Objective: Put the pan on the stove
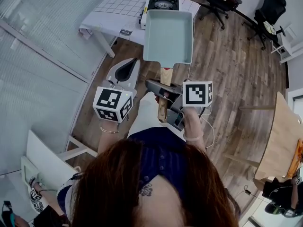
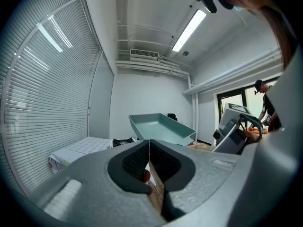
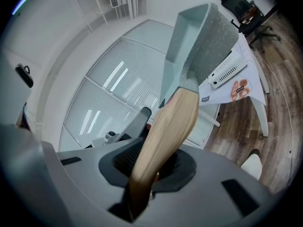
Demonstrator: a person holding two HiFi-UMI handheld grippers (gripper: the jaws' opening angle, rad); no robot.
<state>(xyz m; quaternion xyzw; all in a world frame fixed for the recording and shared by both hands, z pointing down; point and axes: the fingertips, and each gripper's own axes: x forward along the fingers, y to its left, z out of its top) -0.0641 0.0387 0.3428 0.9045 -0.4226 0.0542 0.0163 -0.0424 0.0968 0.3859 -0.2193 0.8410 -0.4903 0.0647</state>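
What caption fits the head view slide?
Right gripper holds a square pan by its wooden handle, short of the stove on the table; left gripper shut.

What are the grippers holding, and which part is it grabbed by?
The right gripper holds the pan by its wooden handle, pinched between its jaws. The left gripper is shut and holds nothing.
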